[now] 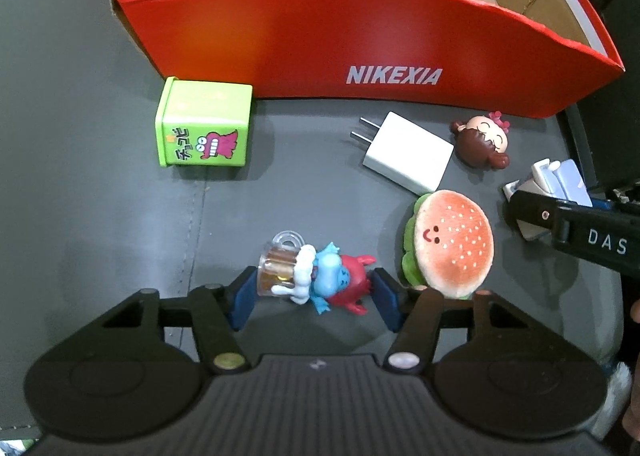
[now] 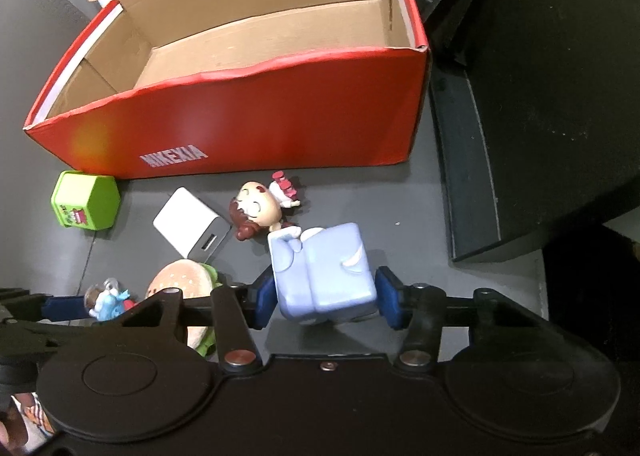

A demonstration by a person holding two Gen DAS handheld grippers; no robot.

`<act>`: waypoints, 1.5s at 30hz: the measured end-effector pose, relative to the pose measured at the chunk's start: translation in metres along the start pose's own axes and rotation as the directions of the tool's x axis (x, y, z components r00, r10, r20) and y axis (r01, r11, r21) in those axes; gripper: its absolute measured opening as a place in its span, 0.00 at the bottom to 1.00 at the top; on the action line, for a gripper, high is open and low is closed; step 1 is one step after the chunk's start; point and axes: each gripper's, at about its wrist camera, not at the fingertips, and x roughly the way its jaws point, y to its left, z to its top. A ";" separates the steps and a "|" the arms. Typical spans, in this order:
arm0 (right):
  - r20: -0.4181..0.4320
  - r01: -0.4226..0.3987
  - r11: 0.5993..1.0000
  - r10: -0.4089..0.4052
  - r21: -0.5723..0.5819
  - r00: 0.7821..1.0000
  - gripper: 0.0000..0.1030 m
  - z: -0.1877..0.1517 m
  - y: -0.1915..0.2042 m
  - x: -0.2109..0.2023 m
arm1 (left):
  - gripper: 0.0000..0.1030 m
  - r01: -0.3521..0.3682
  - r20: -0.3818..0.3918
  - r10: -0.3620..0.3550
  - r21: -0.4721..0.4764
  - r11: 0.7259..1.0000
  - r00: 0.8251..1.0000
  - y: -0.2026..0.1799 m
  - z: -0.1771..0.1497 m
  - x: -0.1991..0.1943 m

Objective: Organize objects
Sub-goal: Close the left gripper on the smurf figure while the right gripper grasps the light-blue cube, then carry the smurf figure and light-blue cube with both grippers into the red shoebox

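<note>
Your work surface is a dark grey bench [image 1: 80,136], and at its far edge stands an open red shoe box [image 1: 360,44] with a bare cardboard interior. In front of the box, from your left, you have a green cube tin [image 1: 204,128] lying just beside the box wall, a white charger plug [image 1: 412,154] lying flat with its prongs toward the tin, and a small doll head with brown hair [image 1: 480,142] just beside the charger. Near the charger sits a plush burger [image 1: 452,244]. Your right gripper [image 2: 326,296] has its jaws on both sides of a pale blue block toy [image 2: 326,272]; the blue pads sit against its sides, grasping it, while it rests on the bench. Your left gripper [image 1: 314,296] straddles a small blue and red figure with a beer mug [image 1: 316,276]; the left pad meets the mug, the right pad stands just beside the red part, so contact there cannot be confirmed.
</note>
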 end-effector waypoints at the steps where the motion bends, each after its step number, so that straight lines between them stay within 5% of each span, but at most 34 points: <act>1: -0.001 -0.003 1.000 0.003 -0.002 1.000 0.49 0.000 0.000 0.000 | 0.58 -0.001 -0.001 0.001 -0.003 1.000 1.000 0.001 0.000 0.000; 26: 0.130 -0.049 0.999 0.046 0.020 0.991 0.43 0.003 0.005 -0.053 | 0.57 0.025 0.136 -0.021 -0.031 0.999 0.991 0.016 -0.006 -0.055; 45: 0.227 -0.089 0.996 0.080 0.029 0.971 0.43 0.005 0.017 -0.091 | 0.57 0.044 0.265 -0.045 0.010 0.999 0.963 0.024 0.003 -0.101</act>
